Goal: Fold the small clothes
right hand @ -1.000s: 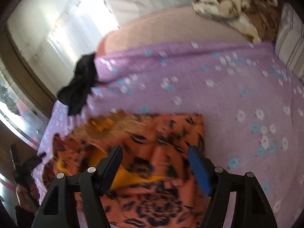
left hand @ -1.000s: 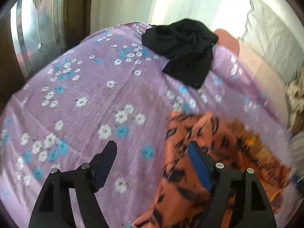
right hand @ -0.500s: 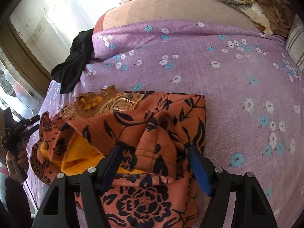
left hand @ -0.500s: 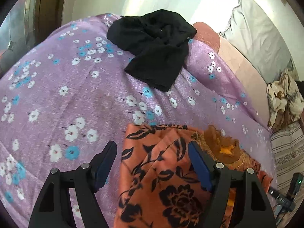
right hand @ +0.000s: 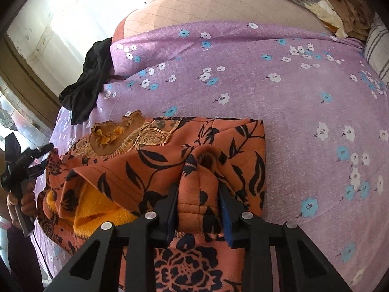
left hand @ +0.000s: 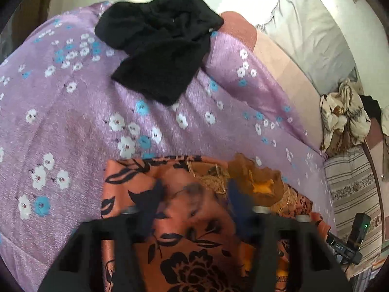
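- The right tool point(right hand: 198, 204) is clamped on a bunched fold of the orange floral garment point(right hand: 158, 165), its two fingers pressing the quilted fabric from both sides.
- The left tool point(left hand: 194, 202) is smeared by motion blur; its fingers look apart over the same garment point(left hand: 184, 243), though whether they touch the cloth cannot be told.
- The left tool, gripped in a hand point(right hand: 23, 200), shows at the left edge of the right wrist view.
- The garment lies crumpled on the bed's purple flowered sheet point(right hand: 304, 112), yellow fleece lining point(right hand: 97, 209) showing at one opening and a brown ruffled collar point(right hand: 109, 133) facing up.
- A black garment point(left hand: 160, 46) lies heaped near the sheet's far edge, well apart from the orange one.
- The right tool carries a small label reading "DAS" point(left hand: 339, 245).
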Available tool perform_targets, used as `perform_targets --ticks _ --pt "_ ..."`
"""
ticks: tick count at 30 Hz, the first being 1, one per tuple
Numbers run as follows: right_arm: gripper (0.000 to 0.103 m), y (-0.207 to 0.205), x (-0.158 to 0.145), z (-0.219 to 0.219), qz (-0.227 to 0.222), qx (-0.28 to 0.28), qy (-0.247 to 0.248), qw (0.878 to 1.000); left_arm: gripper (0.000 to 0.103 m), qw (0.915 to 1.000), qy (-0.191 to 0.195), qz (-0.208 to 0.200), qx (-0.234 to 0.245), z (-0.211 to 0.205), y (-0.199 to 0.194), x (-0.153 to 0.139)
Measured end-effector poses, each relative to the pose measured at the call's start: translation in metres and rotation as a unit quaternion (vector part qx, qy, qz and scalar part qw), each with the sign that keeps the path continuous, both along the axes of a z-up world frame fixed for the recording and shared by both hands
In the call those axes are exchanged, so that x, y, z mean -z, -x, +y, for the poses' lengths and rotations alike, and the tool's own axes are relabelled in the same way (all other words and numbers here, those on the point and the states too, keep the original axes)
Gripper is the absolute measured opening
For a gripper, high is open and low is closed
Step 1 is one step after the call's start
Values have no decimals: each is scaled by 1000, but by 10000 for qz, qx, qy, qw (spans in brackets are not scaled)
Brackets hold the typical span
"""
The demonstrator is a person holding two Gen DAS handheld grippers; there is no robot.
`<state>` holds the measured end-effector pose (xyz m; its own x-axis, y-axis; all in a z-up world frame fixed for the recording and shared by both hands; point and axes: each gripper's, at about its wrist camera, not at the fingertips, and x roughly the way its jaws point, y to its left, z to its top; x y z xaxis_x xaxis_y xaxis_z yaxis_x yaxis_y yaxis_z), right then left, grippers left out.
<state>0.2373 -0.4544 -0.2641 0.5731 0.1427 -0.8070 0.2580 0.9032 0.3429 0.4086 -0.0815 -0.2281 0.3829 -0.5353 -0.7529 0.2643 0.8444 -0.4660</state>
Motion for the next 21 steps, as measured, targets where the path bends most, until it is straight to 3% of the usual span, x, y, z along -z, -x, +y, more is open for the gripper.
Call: perform_targets --ticks 1,4,5,11,21 --pt "28 0 0 1 -3 14 17 10000 28 10000 1 47 -3 0 0 4" --pt "22 3 -6 -1 -79 182 54 9998 14 9998 -150 -74 -100 -3 5 6" --pt "21 4 -9 -2 -134 243 26 9996 4 9997 -180 -146 -117 -3 7 3" --pt "18 6 -25 -16 -616 750 -260 9949 4 9957 -506 -697 -340 2 19 -21" --pt "18 -19 -3 -64 -1009 1748 -1047 9738 4 9906 -369 -880 -984 25 7 -34"
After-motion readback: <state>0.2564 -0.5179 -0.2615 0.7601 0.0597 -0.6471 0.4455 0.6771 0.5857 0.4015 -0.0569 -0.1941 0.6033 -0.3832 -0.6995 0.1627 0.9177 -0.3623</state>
